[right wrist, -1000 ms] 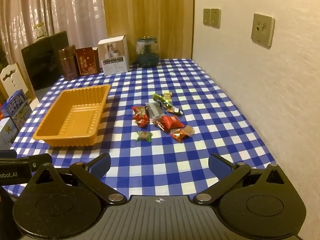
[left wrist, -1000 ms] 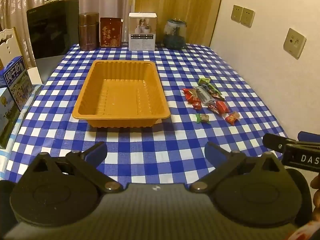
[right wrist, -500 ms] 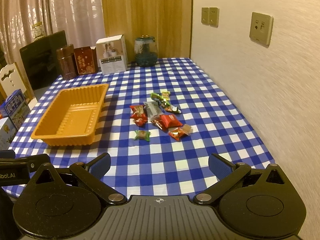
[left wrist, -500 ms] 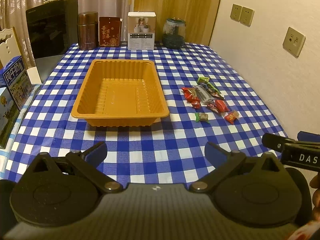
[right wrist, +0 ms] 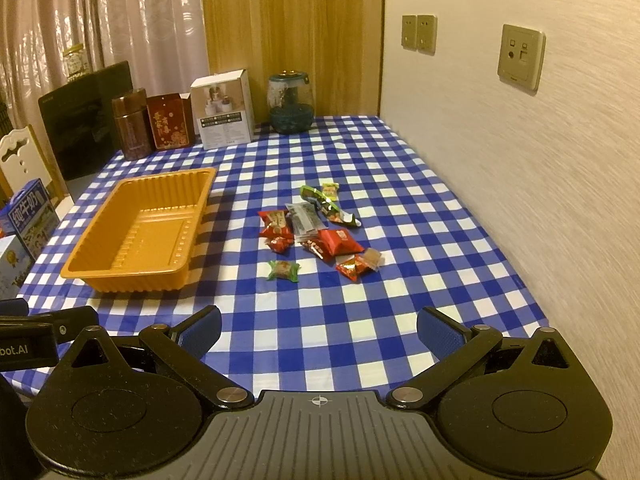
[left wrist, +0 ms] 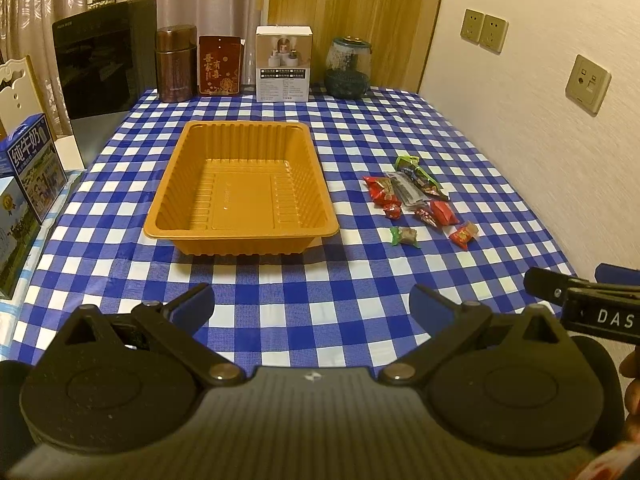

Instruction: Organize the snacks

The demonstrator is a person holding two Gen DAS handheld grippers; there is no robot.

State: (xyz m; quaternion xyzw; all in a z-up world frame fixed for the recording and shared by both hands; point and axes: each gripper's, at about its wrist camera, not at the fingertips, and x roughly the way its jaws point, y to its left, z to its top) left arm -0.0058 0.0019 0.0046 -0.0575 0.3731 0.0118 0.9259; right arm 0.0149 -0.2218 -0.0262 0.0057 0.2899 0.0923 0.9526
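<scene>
Orange tray (left wrist: pixel 240 184) standing empty on the blue-and-white checked table (left wrist: pixel 320 292), left of centre, long side running toward the far edge. Snacks (right wrist: pixel 316 232) scattered in a loose cluster on the cloth to the right of the tray, apart from it, nearer the table's right edge along the wall: red wrappers bunched in the middle, a red pillow pack (right wrist: pixel 340 241) among them, a clear-and-dark sachet (right wrist: pixel 305 220) touching the reds, a green packet (right wrist: pixel 326 204) at the far end of the cluster. Green-ended candy (right wrist: pixel 283 270) lying alone on the near side, just beside the group, with a red-and-tan candy (right wrist: pixel 358 264) to its right. Left gripper (left wrist: pixel 312 308) hovering over the near edge of the table, fingers spread wide, holding nothing. Right gripper (right wrist: pixel 319 330) likewise above the near edge, pointed at the cluster, fingers wide apart and empty. Along the far edge: brown canister (left wrist: pixel 176 64), red box (left wrist: pixel 220 65), white box (left wrist: pixel 283 64), glass jar (left wrist: pixel 347 68). Milk carton (left wrist: pixel 30 168) off the left edge
</scene>
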